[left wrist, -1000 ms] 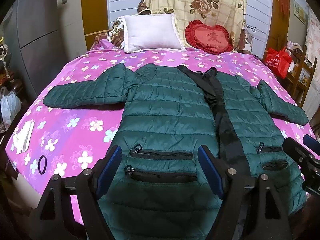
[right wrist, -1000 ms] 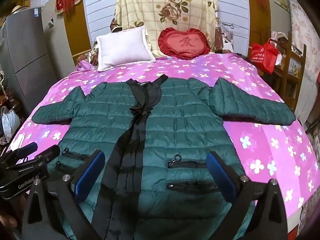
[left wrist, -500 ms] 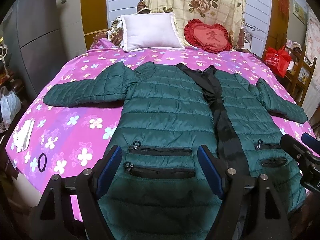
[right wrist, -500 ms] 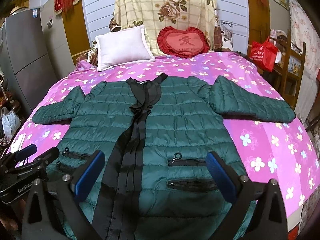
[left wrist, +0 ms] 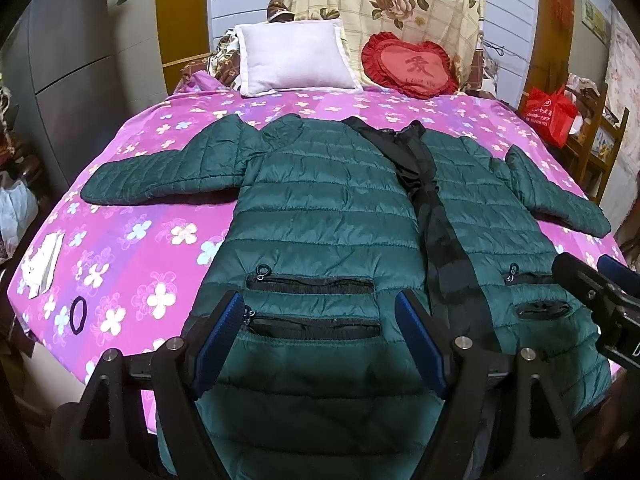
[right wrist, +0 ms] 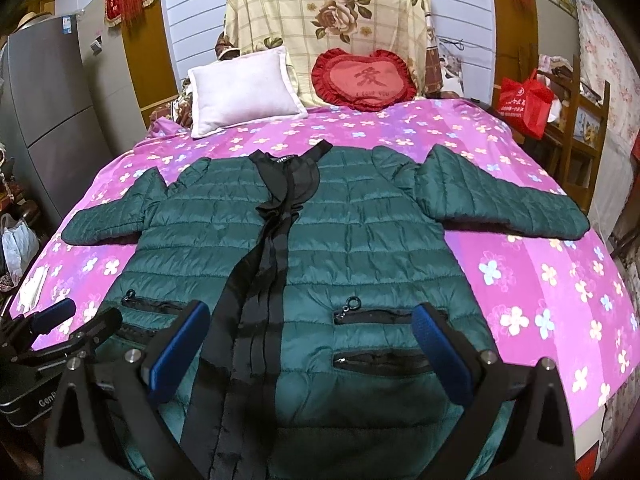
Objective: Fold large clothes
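A dark green quilted jacket lies flat and face up on the pink flowered bed, sleeves spread to both sides, black lining showing down the open front. It also shows in the right wrist view. My left gripper is open and empty, hovering over the jacket's left hem by the zip pockets. My right gripper is open and empty over the hem's right half. The right gripper shows at the left view's right edge.
A white pillow and a red heart cushion lean at the headboard. A black hair tie and white paper lie at the bed's left edge. A red bag sits on a wooden chair at right.
Both grippers have shifted slightly forward over the jacket's hem, so the jacket sits a little lower in each view. The jacket has not moved.
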Demonstrator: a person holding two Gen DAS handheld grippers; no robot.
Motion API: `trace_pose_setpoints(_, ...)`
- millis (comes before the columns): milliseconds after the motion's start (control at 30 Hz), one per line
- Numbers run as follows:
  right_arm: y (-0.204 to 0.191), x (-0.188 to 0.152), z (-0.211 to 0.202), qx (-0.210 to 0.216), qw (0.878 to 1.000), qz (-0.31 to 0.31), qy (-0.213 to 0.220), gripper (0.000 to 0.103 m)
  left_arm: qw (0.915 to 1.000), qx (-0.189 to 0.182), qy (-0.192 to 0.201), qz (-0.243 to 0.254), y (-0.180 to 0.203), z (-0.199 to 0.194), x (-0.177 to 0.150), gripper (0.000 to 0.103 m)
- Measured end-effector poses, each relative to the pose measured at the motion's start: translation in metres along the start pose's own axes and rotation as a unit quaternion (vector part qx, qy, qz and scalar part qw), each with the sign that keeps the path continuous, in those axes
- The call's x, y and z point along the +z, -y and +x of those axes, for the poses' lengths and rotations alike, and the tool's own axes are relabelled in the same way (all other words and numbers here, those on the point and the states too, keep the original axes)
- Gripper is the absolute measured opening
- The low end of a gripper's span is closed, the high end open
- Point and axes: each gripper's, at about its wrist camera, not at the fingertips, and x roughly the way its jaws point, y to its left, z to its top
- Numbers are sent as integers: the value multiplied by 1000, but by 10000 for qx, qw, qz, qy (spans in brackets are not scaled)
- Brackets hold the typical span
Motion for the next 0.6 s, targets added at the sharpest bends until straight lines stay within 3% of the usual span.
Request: trace_pose_setpoints(600,2,-2,5,-40,9999,14,-119,102,9999,-62,-123,44,0,9,-3,48)
